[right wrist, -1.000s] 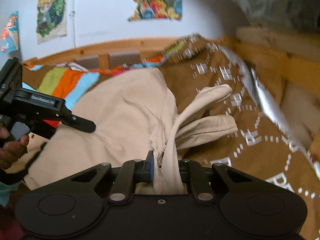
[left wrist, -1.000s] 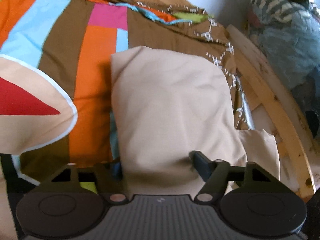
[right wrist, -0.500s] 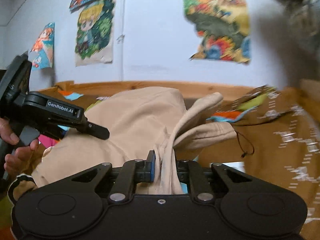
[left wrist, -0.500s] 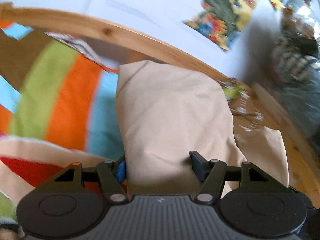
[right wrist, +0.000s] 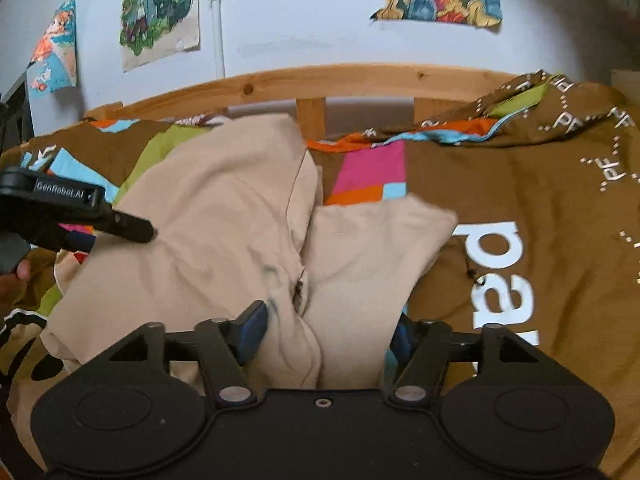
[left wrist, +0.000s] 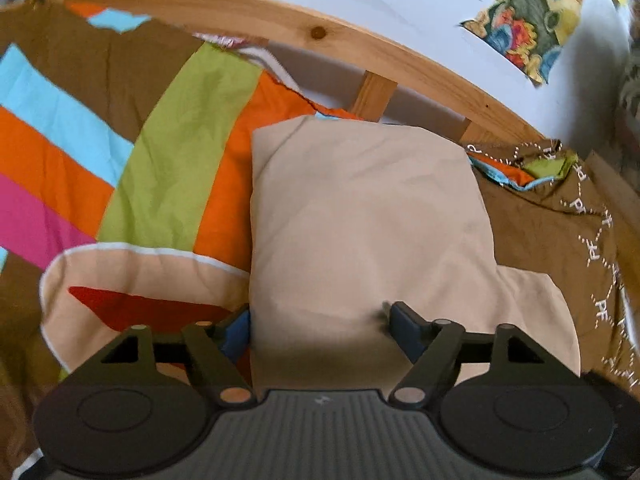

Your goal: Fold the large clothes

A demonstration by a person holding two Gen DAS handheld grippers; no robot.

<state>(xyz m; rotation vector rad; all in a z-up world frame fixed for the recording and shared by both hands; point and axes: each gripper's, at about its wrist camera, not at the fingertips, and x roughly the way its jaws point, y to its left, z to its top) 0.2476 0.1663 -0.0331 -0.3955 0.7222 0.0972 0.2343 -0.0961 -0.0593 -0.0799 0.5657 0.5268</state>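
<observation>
The right hand-held gripper point(right wrist: 324, 330) straddles the beige garment point(right wrist: 224, 216) with jaws wide, as does the left hand-held gripper point(left wrist: 318, 326) (likely letting go), leaving it folded flat on the bed point(left wrist: 168, 168).
</observation>
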